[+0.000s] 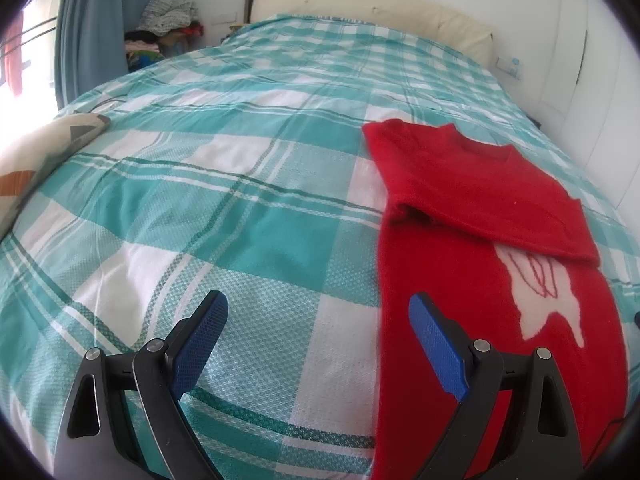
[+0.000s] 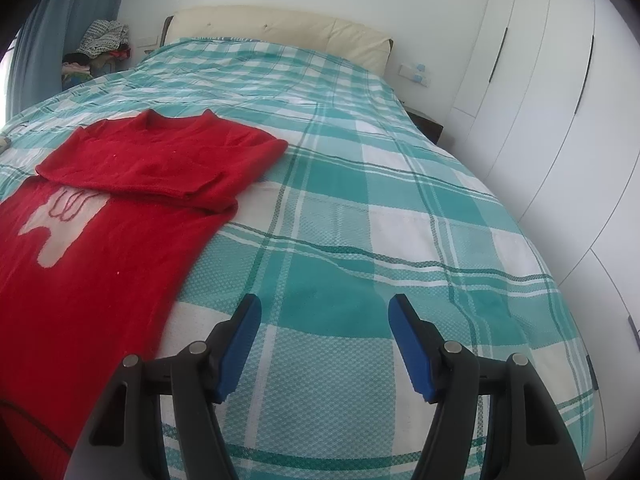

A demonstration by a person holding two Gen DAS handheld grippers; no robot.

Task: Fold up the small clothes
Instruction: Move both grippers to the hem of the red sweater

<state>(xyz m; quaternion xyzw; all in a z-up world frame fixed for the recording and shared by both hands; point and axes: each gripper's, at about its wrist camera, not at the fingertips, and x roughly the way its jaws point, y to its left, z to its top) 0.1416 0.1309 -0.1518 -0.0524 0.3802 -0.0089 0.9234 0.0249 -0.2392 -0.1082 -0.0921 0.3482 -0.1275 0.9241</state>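
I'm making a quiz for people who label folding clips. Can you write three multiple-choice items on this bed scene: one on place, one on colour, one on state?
1. Where does the red sweater lie?
A. on the checked bedspread
B. on the floor
C. in the wardrobe

2. What colour are the pads on the left hand-held gripper?
A. green
B. blue
C. yellow

3. What state is the sweater in?
A. rolled into a ball
B. hung up
C. sleeves folded across the chest

Answers: 1 A, both views show it flat on the bedspread. 2 B, the fingers carry blue pads. 3 C, the sleeves cover the top of the pale motif.
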